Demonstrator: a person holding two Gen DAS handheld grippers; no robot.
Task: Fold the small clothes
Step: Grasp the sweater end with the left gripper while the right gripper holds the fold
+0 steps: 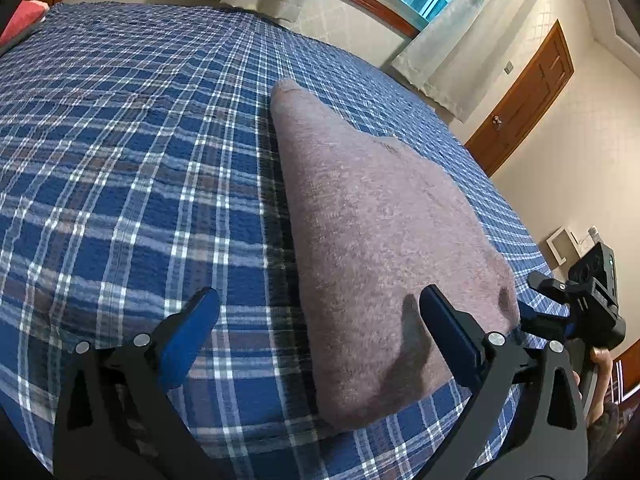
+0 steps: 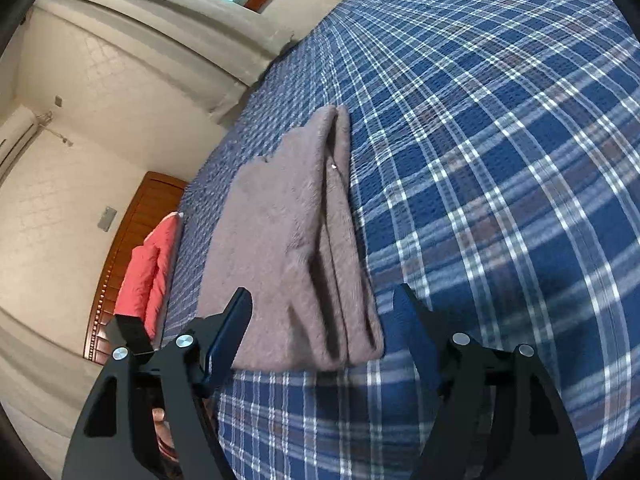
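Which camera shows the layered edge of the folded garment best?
Right wrist view: the grey garment lies folded, its stacked edges running down its right side, with a small metal snap. Left wrist view shows only its smooth top.

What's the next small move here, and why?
Probably back both grippers away. The gray garment lies folded into a long stack on the plaid bedspread, and the left gripper and right gripper are open, gripping nothing.

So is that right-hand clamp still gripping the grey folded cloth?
Apart. In the right wrist view, the right gripper has its jaws spread wide either side of the grey folded cloth, which lies flat on the plaid bedspread.
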